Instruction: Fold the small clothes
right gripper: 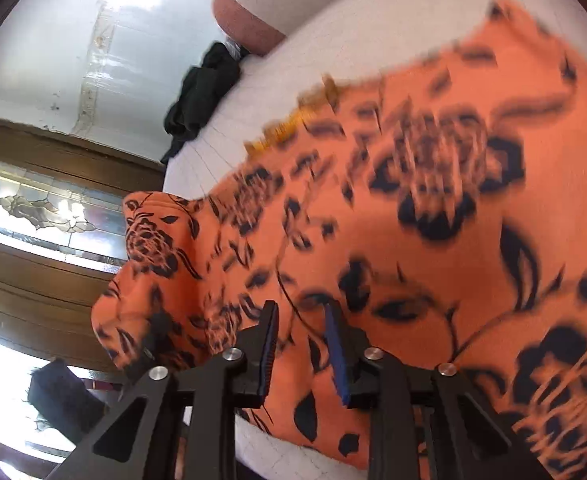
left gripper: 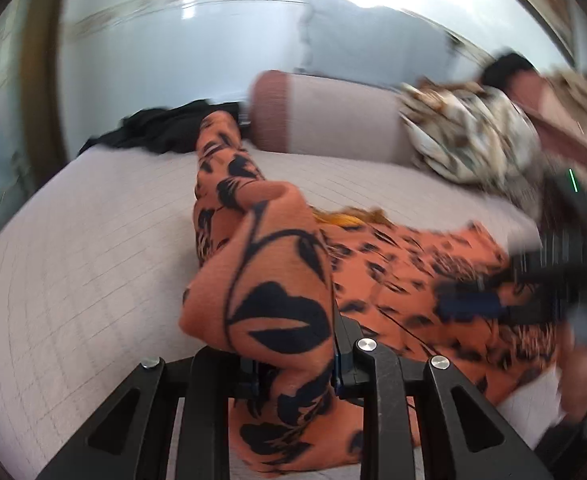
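An orange garment with a black floral print (left gripper: 277, 280) lies on a pale quilted bed (left gripper: 73, 260). My left gripper (left gripper: 293, 372) is shut on a bunched fold of it, which rises in front of the camera. In the right wrist view the same garment (right gripper: 433, 220) spreads across the bed. My right gripper (right gripper: 299, 348) is open just above the cloth, its blue-padded fingers (right gripper: 337, 356) apart with nothing between them. The right gripper also shows, blurred, at the right of the left wrist view (left gripper: 553, 280).
A black garment (left gripper: 165, 132) lies at the bed's far left, also in the right wrist view (right gripper: 201, 100). A bolster pillow (left gripper: 325, 116) runs along the wall. A patterned cream cloth (left gripper: 473, 140) is heaped at the far right. A dark wooden door (right gripper: 33, 280) stands beside the bed.
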A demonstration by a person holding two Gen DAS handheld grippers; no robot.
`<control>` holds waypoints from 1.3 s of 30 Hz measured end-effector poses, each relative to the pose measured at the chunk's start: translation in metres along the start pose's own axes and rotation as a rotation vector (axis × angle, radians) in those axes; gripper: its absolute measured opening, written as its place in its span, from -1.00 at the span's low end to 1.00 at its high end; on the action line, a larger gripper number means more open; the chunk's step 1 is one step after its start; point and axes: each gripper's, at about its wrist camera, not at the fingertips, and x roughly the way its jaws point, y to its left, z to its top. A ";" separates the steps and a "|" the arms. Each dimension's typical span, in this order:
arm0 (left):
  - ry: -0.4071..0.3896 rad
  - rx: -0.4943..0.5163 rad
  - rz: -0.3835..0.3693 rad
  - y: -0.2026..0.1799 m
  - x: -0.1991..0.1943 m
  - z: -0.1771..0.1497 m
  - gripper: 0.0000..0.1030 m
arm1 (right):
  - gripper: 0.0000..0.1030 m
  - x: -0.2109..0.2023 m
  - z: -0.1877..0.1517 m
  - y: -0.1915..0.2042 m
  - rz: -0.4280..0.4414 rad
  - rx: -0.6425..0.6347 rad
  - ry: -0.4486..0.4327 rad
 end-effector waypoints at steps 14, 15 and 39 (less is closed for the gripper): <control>0.047 0.388 0.007 -0.072 0.014 -0.036 -0.51 | 0.52 0.014 0.077 0.011 0.165 -0.022 -0.013; 0.046 0.403 0.012 -0.074 0.015 -0.037 -0.51 | 0.52 0.020 0.080 0.012 0.170 -0.019 -0.003; 0.133 0.297 -0.377 -0.185 0.033 0.023 -0.48 | -0.73 -0.062 0.116 -0.025 0.023 -0.195 -0.209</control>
